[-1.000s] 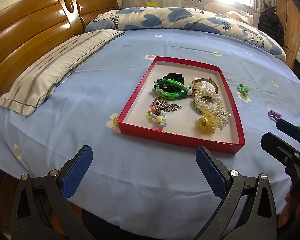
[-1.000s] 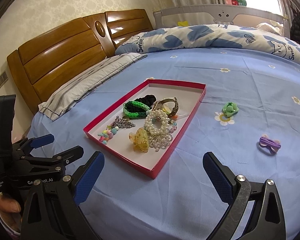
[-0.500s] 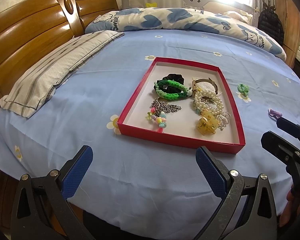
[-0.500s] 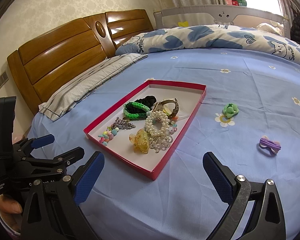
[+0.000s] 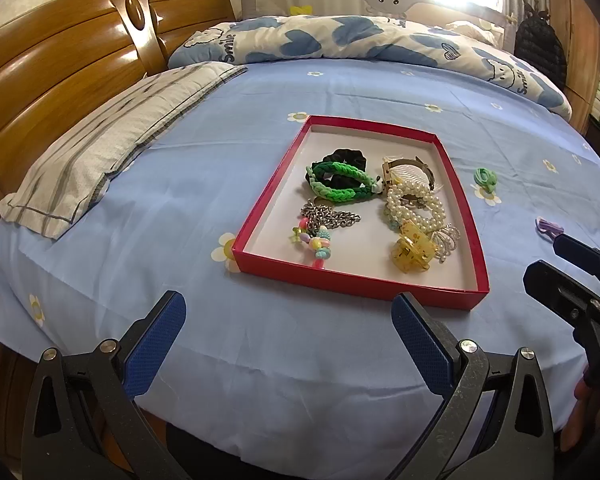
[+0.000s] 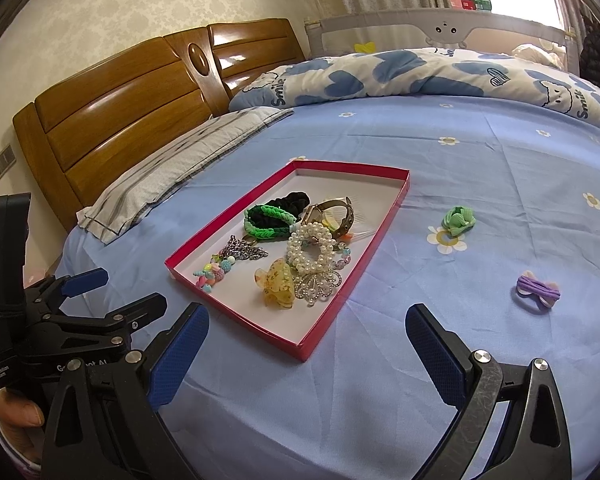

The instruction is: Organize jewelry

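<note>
Change: almost nothing has moved; the view sits slightly closer.
Left tongs (image 5: 286,330): apart, empty.
Right tongs (image 6: 306,342): apart, empty.
Jewelry: in red box (image 6: 354,272) on bed (image 5: 180,200); green tie (image 6: 458,221), purple tie (image 6: 537,290) outside, to its right.

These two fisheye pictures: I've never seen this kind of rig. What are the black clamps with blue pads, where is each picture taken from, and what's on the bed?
There is no robot here. A person holds a hand-held gripper in each hand, and each carries a camera looking forward along its two fingers. The left gripper frames the left wrist view, the right gripper the right wrist view. Each also shows the other gripper at its edge. Both are open and hold nothing.

On the blue bedsheet lies a shallow red tray holding jewelry: a green braided bracelet, pearl bracelets, a yellow hair claw, a chain and beads. Outside the tray, on the sheet, lie a green hair tie and a purple hair tie.
</note>
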Motion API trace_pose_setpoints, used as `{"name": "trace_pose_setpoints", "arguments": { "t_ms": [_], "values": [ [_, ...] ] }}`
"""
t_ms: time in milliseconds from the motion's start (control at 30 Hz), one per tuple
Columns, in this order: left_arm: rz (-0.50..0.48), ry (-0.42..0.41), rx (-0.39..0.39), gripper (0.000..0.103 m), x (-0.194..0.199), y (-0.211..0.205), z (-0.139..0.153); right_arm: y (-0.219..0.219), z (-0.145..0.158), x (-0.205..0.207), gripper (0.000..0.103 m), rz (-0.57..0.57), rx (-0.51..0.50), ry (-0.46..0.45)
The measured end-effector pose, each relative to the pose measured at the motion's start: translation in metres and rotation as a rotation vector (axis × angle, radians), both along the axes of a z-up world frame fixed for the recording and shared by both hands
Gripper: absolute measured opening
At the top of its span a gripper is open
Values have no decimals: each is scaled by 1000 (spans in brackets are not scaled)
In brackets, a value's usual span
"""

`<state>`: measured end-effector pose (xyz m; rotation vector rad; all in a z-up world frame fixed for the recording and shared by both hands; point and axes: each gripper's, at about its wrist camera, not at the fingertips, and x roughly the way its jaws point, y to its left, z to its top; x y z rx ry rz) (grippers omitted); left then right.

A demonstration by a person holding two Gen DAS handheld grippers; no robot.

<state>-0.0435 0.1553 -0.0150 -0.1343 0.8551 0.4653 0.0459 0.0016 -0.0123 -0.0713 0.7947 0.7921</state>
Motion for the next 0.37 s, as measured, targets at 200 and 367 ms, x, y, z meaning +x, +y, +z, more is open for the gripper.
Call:
{"name": "trace_pose_setpoints", "arguments": {
  "t_ms": [200,367],
  "values": [
    [-3,6,-1,103,4,1,1,-3,-3,6,100,-5,2,12],
    [-15,16,-15,103,10,0,-2,-4,-6,11,100,-7,3,26]
  ]
}}
